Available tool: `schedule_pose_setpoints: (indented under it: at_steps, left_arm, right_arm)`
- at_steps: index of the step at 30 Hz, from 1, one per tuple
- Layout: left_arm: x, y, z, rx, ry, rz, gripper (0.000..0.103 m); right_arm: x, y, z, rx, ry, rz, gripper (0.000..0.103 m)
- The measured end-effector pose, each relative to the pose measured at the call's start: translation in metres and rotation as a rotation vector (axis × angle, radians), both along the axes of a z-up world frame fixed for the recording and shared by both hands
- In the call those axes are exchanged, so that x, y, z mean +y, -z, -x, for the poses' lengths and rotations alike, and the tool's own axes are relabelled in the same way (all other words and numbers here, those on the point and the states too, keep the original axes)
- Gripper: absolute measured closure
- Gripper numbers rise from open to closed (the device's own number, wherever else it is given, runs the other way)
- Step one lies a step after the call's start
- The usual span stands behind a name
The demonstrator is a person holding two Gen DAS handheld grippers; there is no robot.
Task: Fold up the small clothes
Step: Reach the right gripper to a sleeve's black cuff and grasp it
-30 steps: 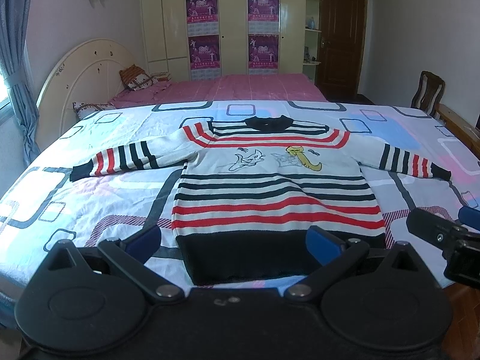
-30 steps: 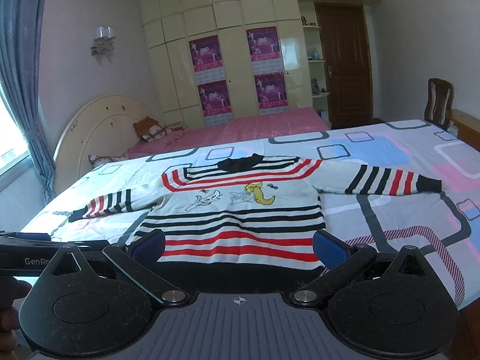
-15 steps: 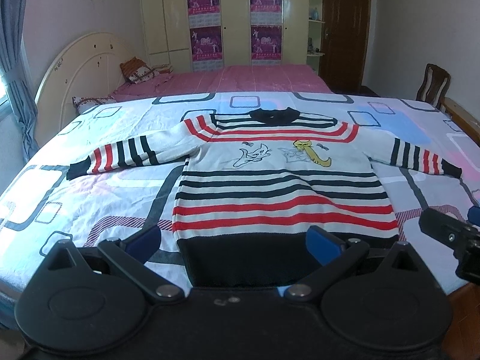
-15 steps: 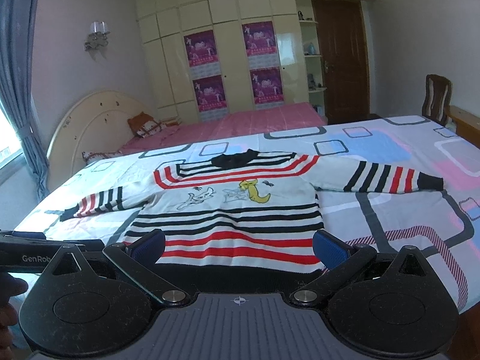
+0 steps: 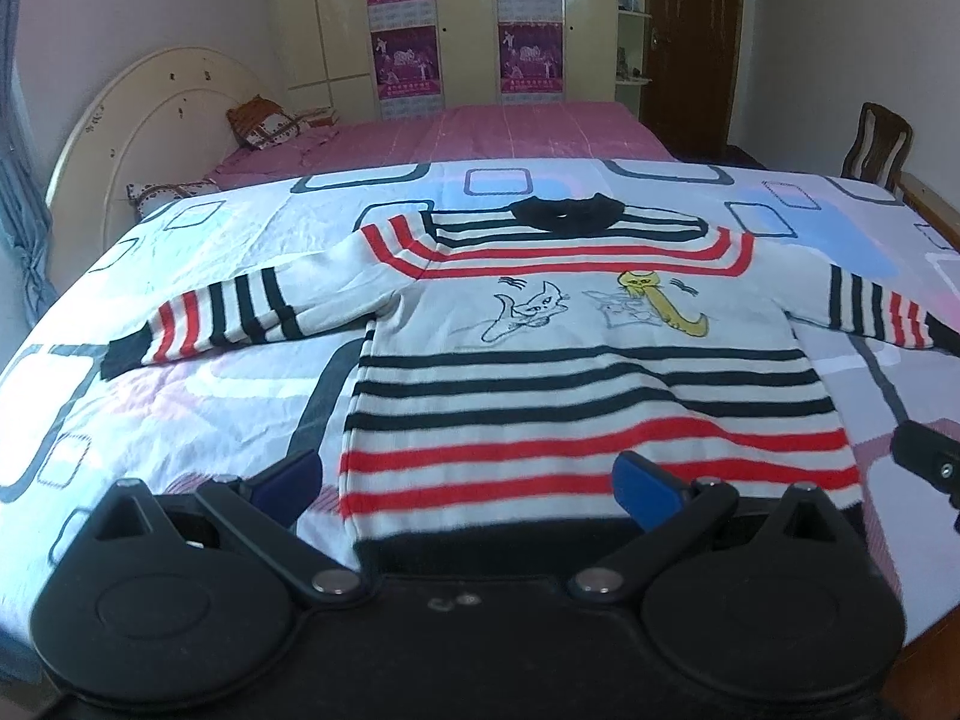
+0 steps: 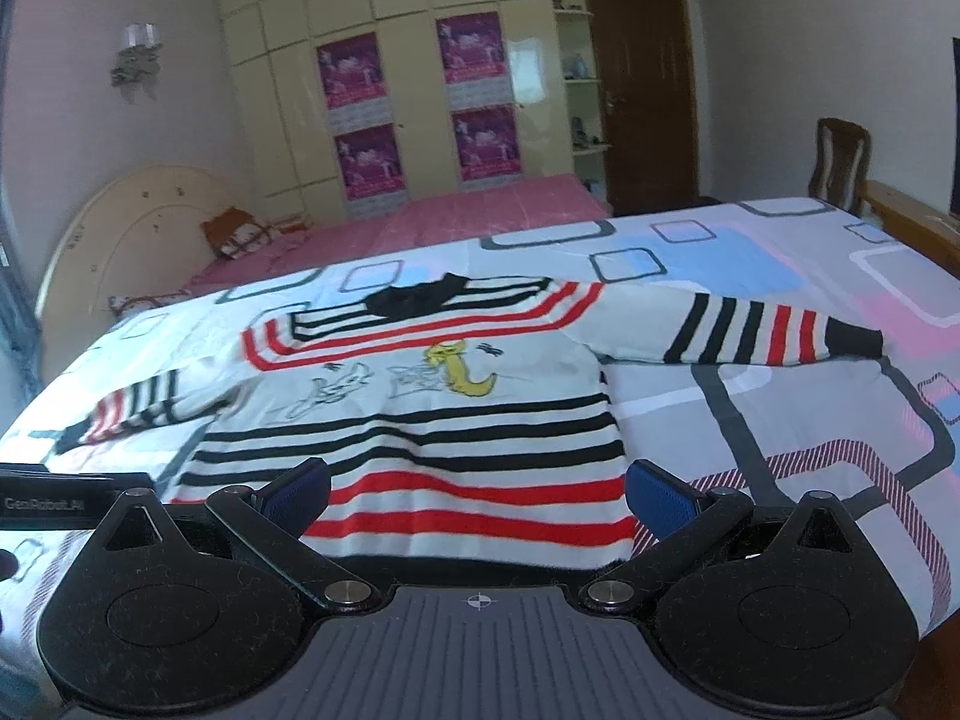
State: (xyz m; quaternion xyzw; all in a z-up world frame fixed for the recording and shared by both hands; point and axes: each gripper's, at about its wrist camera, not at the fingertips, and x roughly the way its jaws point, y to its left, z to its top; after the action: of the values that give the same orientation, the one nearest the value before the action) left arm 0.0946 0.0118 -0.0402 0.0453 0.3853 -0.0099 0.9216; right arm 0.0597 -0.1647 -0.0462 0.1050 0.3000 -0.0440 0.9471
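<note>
1. The sweater [image 5: 576,360] lying ahead of me is white with black and red stripes, a black collar and black hem, and cat drawings on the chest, one yellow
2. Its sleeves carry black and red bands and end in black cuffs
3. The bedsheet [image 5: 198,372] under it is white with grey rounded squares and pink and blue patches
4. My left gripper [image 5: 465,483] and right gripper [image 6: 477,489] are black with blue pads
5. The far bedcover [image 5: 468,132] is pink; the wardrobe [image 6: 408,60] is cream with purple posters
</note>
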Motion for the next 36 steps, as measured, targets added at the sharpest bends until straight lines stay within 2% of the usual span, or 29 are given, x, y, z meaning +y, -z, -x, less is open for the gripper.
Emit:
schedule_pose_setpoints:
  at_steps: [6, 12, 20, 28, 29, 30, 36]
  left_arm:
    - [0.009, 0.012, -0.049, 0.010, 0.030, -0.003, 0.000]
    - [0.018, 0.021, -0.095, 0.014, 0.051, 0.001, 0.000]
    - [0.010, 0.036, -0.140, 0.029, 0.045, -0.002, 0.000]
    - [-0.026, 0.055, -0.172, 0.034, -0.007, -0.022, 0.002]
    - [-0.032, 0.057, -0.177, 0.038, -0.011, -0.022, 0.002]
    - [-0.040, 0.060, -0.182, 0.043, -0.013, -0.024, 0.003]
    - [-0.077, 0.074, -0.203, 0.055, -0.020, -0.038, 0.005]
  right_arm:
    - [-0.009, 0.010, -0.039, 0.014, 0.072, 0.014, 0.000]
    - [-0.024, 0.015, -0.073, 0.026, 0.147, -0.039, 0.000]
    - [-0.065, 0.028, -0.109, 0.049, 0.232, -0.044, 0.000]
    - [-0.163, 0.066, -0.145, 0.087, 0.302, -0.068, 0.001]
    - [-0.175, 0.069, -0.147, 0.090, 0.313, -0.065, 0.008]
    - [-0.189, 0.073, -0.150, 0.097, 0.323, -0.069, 0.023]
    - [-0.272, 0.103, -0.160, 0.156, 0.418, -0.098, 0.025]
